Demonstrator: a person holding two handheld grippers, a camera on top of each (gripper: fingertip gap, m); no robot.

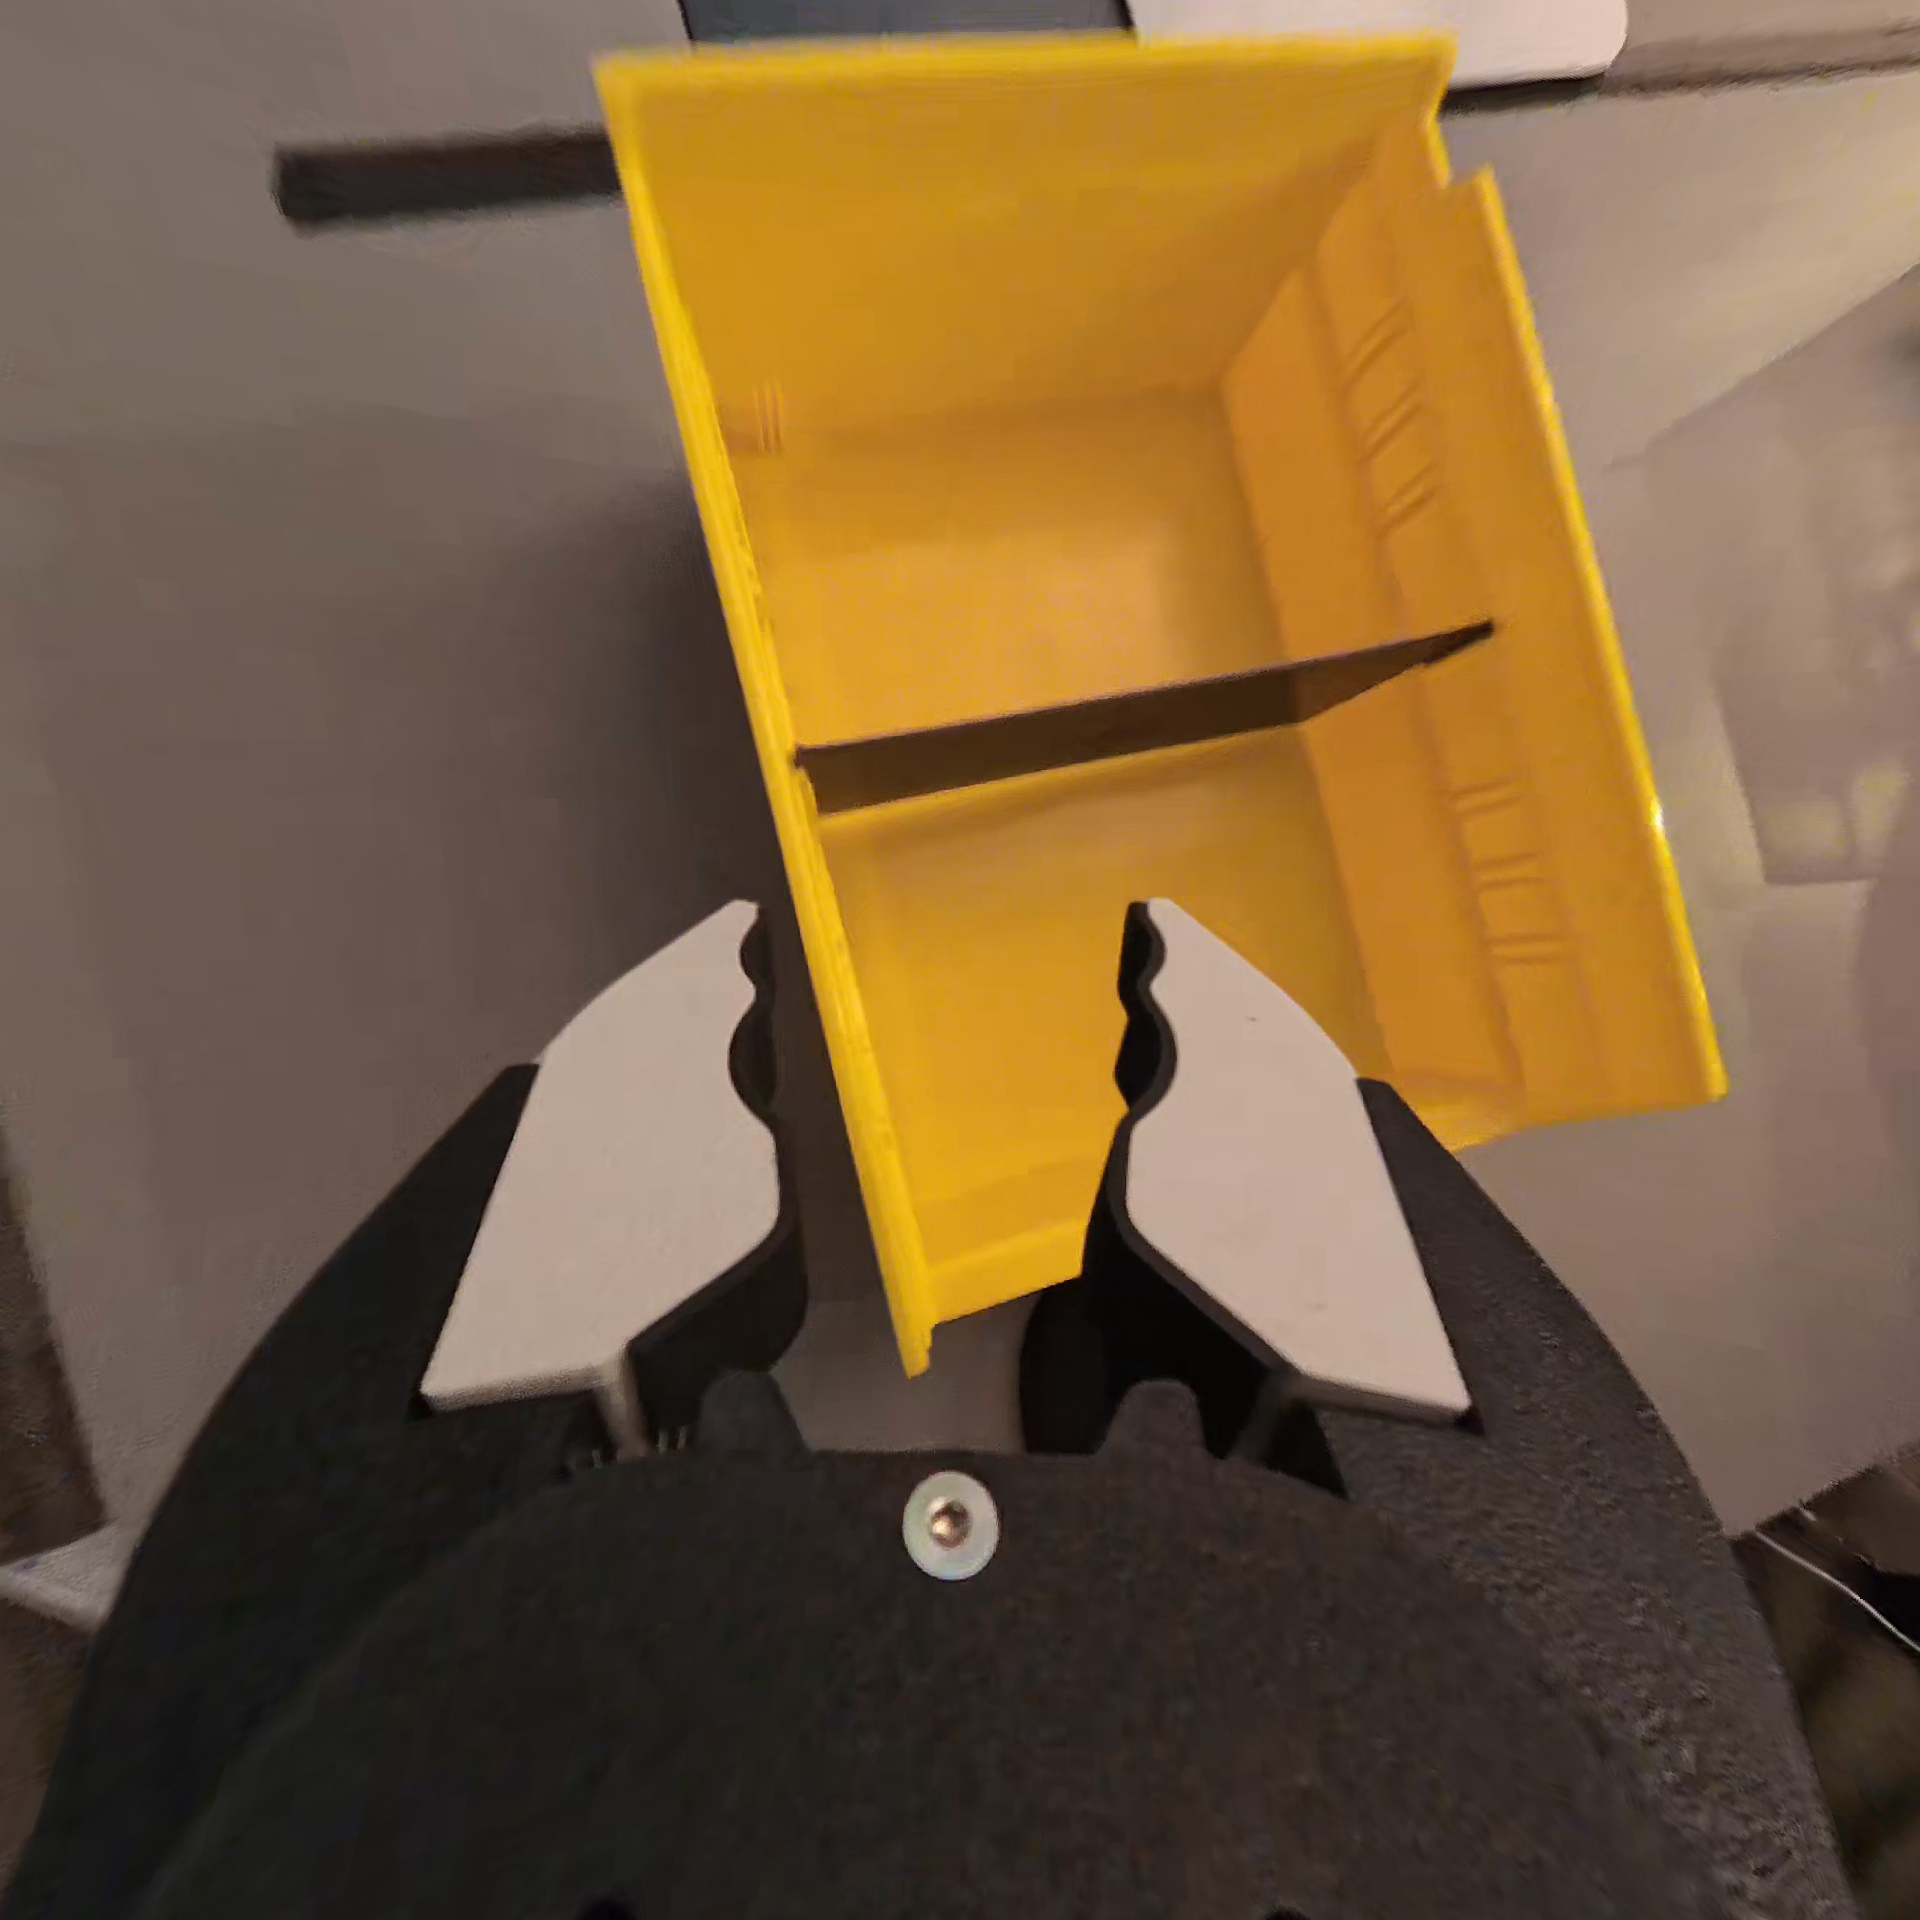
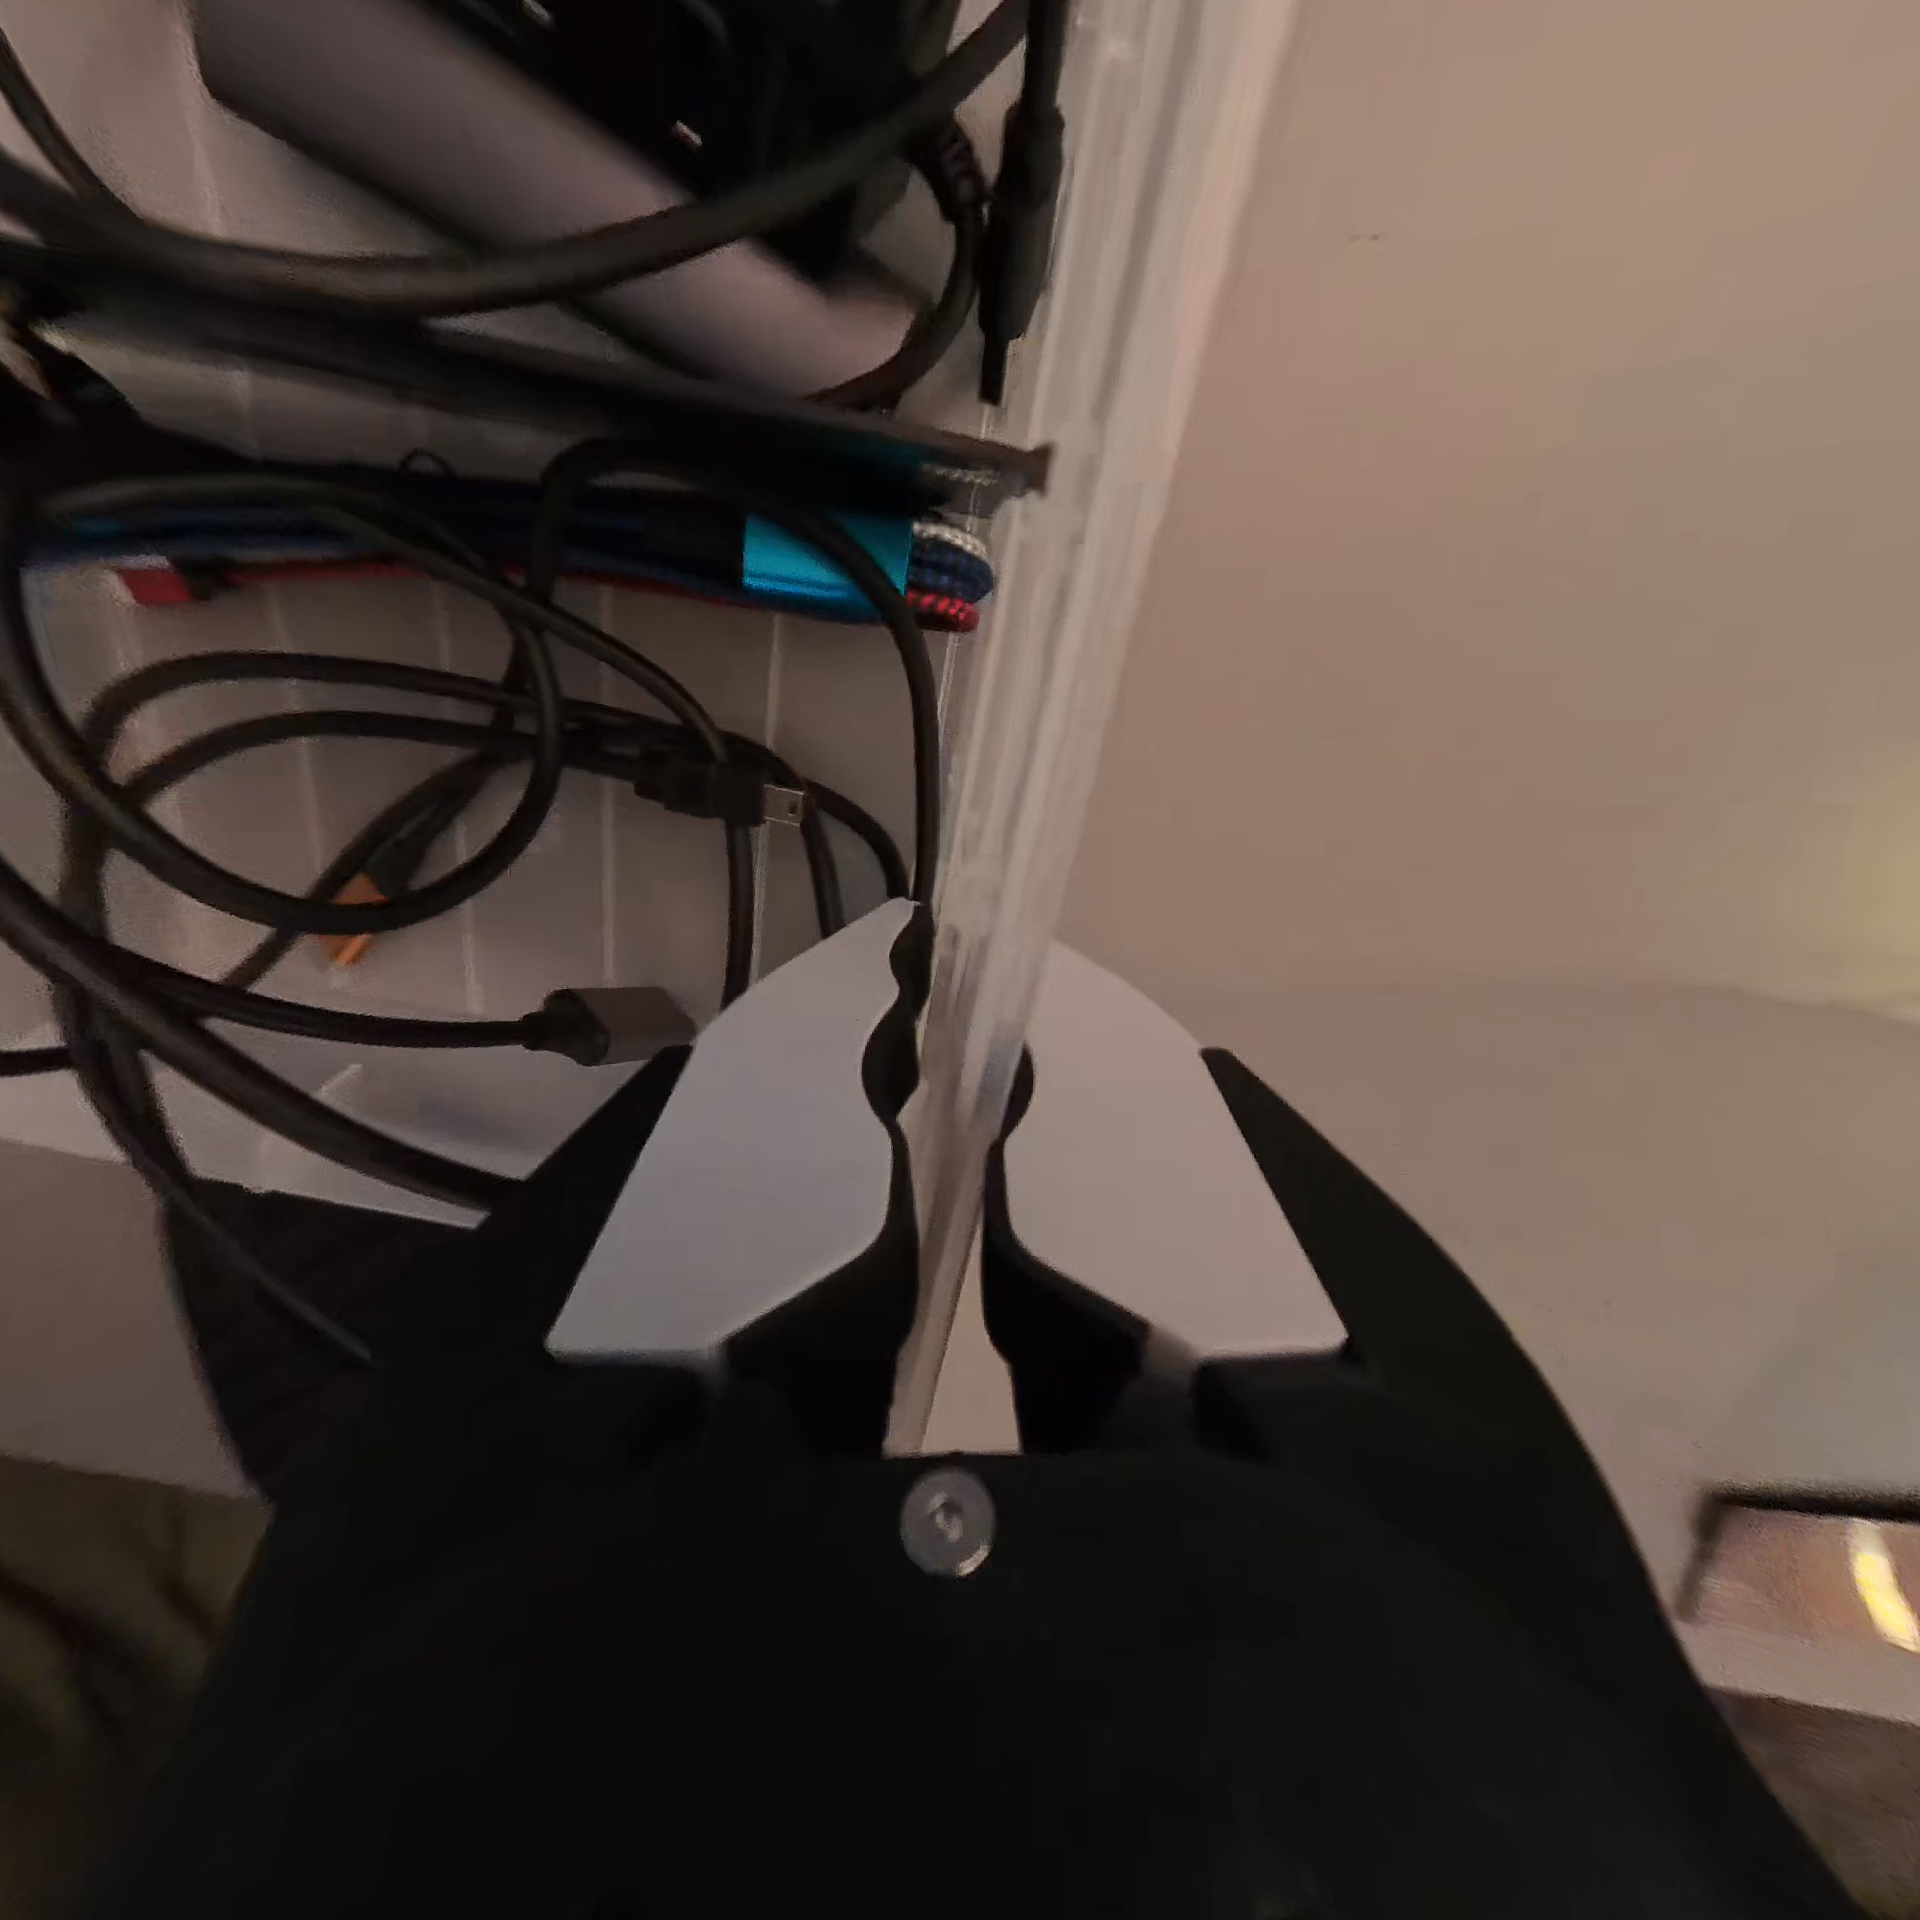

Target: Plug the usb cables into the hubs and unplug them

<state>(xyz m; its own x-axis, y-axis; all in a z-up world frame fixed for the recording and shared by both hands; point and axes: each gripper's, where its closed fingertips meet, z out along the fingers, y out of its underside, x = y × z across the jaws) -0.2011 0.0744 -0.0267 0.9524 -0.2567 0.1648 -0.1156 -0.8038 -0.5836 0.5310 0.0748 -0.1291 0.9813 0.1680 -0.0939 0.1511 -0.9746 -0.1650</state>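
the left gripper (image 1: 940, 925) straddles the near left wall of a yellow bin (image 1: 1018, 540): its left finger lies outside the wall, its right finger inside the bin. a gap shows between the wall and each finger, so whether the fingers actually grip it cannot be told. the yellow bin runs from 6 o'clock up toward 12 o'clock, tilted a little to 1 o'clock, and a dark divider (image 1: 1132, 717) crosses it near the middle, splitting it in two compartments; both look bare. a dark strip (image 1: 436, 182) lies on the grey surface (image 1: 312, 623) at 10 o'clock, partly behind the bin.

the right gripper (image 2: 951, 935) is pressed together on the right wall of a clear plastic bin (image 2: 1039, 727), one finger inside, one outside. inside that bin, from 9 to 12 o'clock, lies a tangle of black usb cables (image 2: 416, 914). a grey hub (image 2: 499, 197) sits at 11 o'clock under some cables, a blue hub (image 2: 821, 566) near the centre against the wall, with braided red and blue cables (image 2: 951, 592) just beside it. one cable's grey plug (image 2: 623, 1023) lies at 8 o'clock, near the left finger. everything is blurred.
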